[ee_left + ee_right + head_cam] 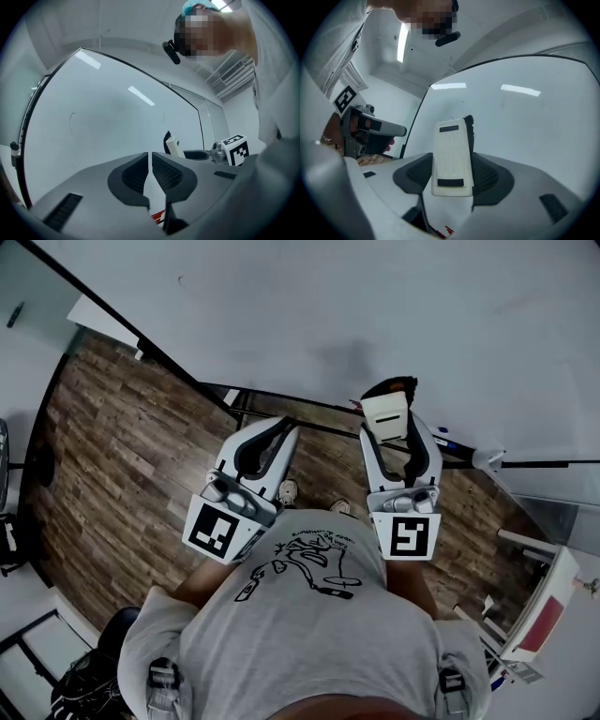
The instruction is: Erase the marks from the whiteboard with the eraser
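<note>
The person stands facing the whiteboard [375, 306], a tool in each hand, both raised toward its lower edge above the wooden floor [122, 465].

The right tool [387, 420] is clamped on the eraser [385, 415]. In the right gripper view the right tool [451, 174] has one jaw on each long side of the eraser [451, 154]. The eraser's white plastic back faces the camera and carries two dark rectangular patches with no readable writing. Its black felt sits on the far side, toward the whiteboard [525, 126]. Whether the felt touches the whiteboard cannot be told.

The left tool [270, 432] is held just left of the eraser, below the same edge of the whiteboard. In the left gripper view the left tool [150, 161] has its jaws drawn together, with only a thin slit between the ribbed pads [165, 172] and nothing in it. The eraser [174, 146] shows beyond it against the whiteboard [103, 117], where a faint curved line [71, 123] can be made out.

Each tool carries a cube with black-and-white square patterns, one on the left [214, 531] and one on the right [407, 536]. The person's grey shirt [309, 634] has a black drawing with small lettering over it that is too fine to read.
</note>
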The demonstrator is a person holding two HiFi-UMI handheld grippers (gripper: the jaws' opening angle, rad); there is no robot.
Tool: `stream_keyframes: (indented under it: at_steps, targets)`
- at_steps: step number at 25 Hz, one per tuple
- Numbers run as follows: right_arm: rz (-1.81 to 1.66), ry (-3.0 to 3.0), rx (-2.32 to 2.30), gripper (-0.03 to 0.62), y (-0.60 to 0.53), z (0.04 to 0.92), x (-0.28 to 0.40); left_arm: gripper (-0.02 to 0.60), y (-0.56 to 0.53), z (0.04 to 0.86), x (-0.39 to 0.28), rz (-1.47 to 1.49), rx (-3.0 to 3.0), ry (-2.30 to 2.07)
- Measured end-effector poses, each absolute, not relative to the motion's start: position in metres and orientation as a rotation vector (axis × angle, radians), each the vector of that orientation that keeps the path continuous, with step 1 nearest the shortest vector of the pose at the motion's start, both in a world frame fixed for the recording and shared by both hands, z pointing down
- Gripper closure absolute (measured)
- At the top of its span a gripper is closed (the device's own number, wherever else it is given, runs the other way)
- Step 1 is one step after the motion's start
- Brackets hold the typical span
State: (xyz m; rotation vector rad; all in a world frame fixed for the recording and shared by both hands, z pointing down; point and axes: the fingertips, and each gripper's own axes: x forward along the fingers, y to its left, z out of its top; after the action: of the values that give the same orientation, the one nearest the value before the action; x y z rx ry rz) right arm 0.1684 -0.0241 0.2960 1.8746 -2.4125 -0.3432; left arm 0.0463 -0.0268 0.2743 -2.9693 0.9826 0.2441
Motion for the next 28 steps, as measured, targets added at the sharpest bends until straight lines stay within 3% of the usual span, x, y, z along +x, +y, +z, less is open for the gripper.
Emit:
stream_keyframes:
  at_steps: [15, 28]
  targets:
    - [-0.319, -2.396, 1.913, 0.332, 0.053, 0.294, 0.249, 0.541, 0.022, 0.276, 0.145, 0.240, -3.030, 0.820]
    - [-0.312, -2.396, 1.953, 0.332, 0.060, 0.290, 0.265, 0.541, 0.028, 0.274, 0.163, 0.234, -3.040, 0.784]
